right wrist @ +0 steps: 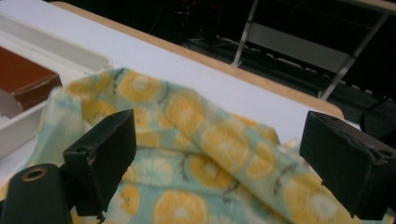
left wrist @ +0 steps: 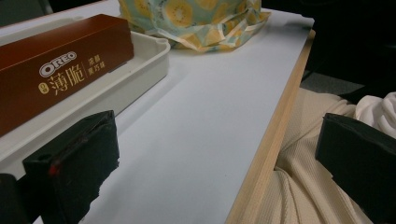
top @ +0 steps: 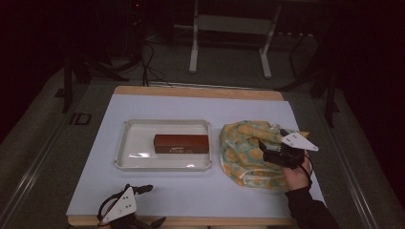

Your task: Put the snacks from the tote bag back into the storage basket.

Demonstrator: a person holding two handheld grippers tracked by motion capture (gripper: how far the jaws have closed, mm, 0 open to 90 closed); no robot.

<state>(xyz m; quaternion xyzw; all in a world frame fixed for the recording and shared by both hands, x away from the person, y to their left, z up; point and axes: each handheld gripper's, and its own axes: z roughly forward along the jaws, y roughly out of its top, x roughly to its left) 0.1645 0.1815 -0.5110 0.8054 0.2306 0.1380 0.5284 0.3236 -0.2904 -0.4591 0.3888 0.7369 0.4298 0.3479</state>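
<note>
A brown Oreo box point(top: 181, 143) point(left wrist: 56, 70) lies flat in a white tray point(top: 125, 148) point(left wrist: 149, 60) in the middle of the table. Right of the tray sits a crumpled cloth bag with a yellow citrus print point(top: 243, 148) point(left wrist: 196, 18) point(right wrist: 201, 168). My right gripper point(top: 267, 138) point(right wrist: 219, 163) hovers over the bag's right part, open, its jaws spread wide above the fabric. My left gripper point(top: 155, 205) point(left wrist: 219, 154) rests open at the table's near left edge, its jaws spanning the wooden rim, nothing between them.
A pale blue mat point(top: 200, 107) covers the wooden table point(top: 200, 91). Beyond the far edge stands a white metal frame point(top: 229, 28) on a dark floor with cables. The person's beige clothing point(left wrist: 317, 186) lies just past the near edge.
</note>
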